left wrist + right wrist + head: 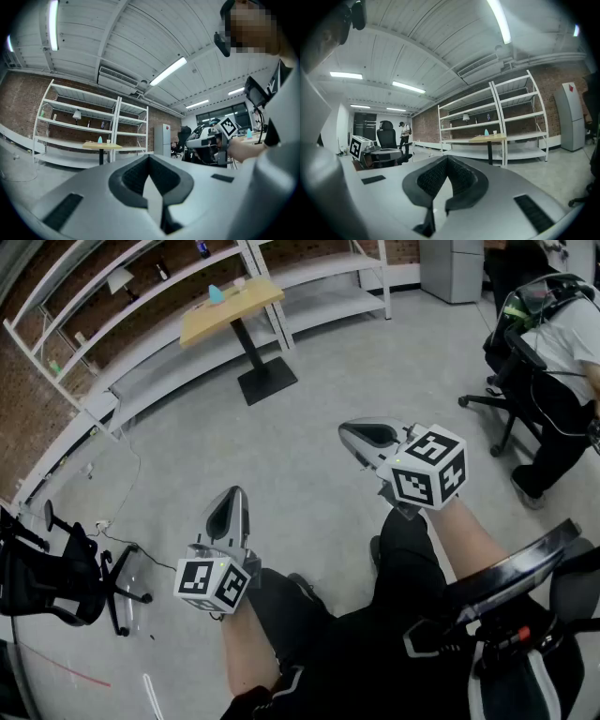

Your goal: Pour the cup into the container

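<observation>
A small wooden table [230, 307] stands far off by the shelves, bearing a blue container [217, 294] and a small white cup [240, 283]. Both also show in the left gripper view as the blue container [100, 139] and the cup [108, 141], and in the right gripper view as the container [486, 132] and the cup [494, 132]. My left gripper [234, 491] and right gripper [345, 432] hover over the seated person's lap, both shut and holding nothing. Their jaws meet at the tips in the left gripper's [150, 157] and the right gripper's [447, 158] own views.
White shelving [141, 296] lines the brick wall behind the table. A black office chair [56, 577] stands at the left, another chair with a seated person [553, 362] at the right. A grey cabinet [452, 268] is at the back. A person [403, 132] stands far off.
</observation>
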`<state>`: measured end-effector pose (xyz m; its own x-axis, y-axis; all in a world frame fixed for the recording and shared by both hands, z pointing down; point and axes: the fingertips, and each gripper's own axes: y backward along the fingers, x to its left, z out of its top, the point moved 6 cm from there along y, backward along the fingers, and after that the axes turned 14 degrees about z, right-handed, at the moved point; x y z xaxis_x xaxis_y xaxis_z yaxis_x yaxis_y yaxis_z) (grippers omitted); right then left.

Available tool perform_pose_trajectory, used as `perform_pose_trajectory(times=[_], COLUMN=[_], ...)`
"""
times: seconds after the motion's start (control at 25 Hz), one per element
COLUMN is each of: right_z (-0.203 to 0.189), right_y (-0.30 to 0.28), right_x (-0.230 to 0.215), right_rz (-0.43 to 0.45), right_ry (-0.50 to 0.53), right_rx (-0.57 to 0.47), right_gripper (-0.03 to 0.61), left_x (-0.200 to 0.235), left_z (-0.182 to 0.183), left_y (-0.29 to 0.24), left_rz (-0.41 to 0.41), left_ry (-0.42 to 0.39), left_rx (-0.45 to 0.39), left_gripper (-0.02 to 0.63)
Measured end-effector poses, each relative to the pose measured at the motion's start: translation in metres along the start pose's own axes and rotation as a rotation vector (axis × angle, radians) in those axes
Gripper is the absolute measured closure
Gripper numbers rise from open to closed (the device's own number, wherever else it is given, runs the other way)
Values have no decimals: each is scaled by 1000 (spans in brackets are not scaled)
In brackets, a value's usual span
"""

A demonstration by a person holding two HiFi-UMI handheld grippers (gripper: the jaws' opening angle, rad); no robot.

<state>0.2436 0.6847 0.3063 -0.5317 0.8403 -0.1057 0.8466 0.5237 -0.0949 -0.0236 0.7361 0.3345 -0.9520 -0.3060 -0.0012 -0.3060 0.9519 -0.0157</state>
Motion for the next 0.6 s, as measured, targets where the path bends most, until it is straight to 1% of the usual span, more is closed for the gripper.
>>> perform_pose_trajectory(times=[0.12, 0.24, 0.44, 0.6], right_z=[3, 7, 8, 6], right_y=[-6, -6, -5, -5], right_x=[6, 9, 9, 5], right_rz=[22, 23, 14, 13], right_ry=[7, 18, 17, -9], right_rx=[-5, -10, -35, -60], right_gripper=[577, 577, 577, 577], left_x=[2, 5, 3, 2], left_z=[4, 5, 12, 7], left_y=[2, -1, -5, -8], left_rz=[0, 6, -10, -15], left_ry=[4, 14, -19, -24], left_rx=[-3, 4, -10, -1], left_gripper=[612, 612, 612, 612])
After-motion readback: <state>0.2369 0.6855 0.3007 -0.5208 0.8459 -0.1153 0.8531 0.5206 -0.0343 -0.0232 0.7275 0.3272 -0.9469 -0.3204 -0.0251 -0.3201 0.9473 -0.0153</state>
